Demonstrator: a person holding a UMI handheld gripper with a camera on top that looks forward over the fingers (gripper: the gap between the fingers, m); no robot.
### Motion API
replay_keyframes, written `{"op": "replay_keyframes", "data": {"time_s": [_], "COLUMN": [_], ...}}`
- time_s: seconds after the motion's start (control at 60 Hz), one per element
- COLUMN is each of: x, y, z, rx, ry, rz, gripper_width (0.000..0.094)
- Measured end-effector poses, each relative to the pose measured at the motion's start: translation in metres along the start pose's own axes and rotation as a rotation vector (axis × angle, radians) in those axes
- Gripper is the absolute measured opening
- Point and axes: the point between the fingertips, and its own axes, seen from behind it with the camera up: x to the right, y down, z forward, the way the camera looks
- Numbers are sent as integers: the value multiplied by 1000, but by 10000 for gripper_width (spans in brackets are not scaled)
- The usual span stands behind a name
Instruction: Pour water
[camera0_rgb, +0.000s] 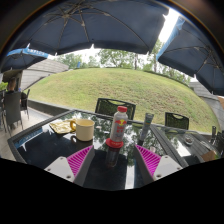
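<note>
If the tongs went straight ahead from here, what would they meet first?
Most likely the clear bottle with the red cap, standing on the dark table just ahead of the open tongs, in line with their gap. The cream mug sits off to the side.

Clear plastic bottle (118, 128) showing glossy at frame centre, ceramic-looking mug (83, 129) gleaming smooth left of it, dark tabletop (40, 148) reflecting like glass

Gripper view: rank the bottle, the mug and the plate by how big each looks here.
1. Bottle, upright just ahead of the open gripper.
2. Mug.
3. Plate, mostly hidden behind the mug, so its rank is unsure.
</note>
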Motion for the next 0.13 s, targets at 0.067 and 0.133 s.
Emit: {"op": "replay_keyframes", "data": {"time_s": [0.067,0.133], "x": [2,-6], "y": [-1,-6], "z": [-4,-5], "rx": [8,34], "ry": [13,-6], "rz": [9,53], "gripper_width": [838,837]}}
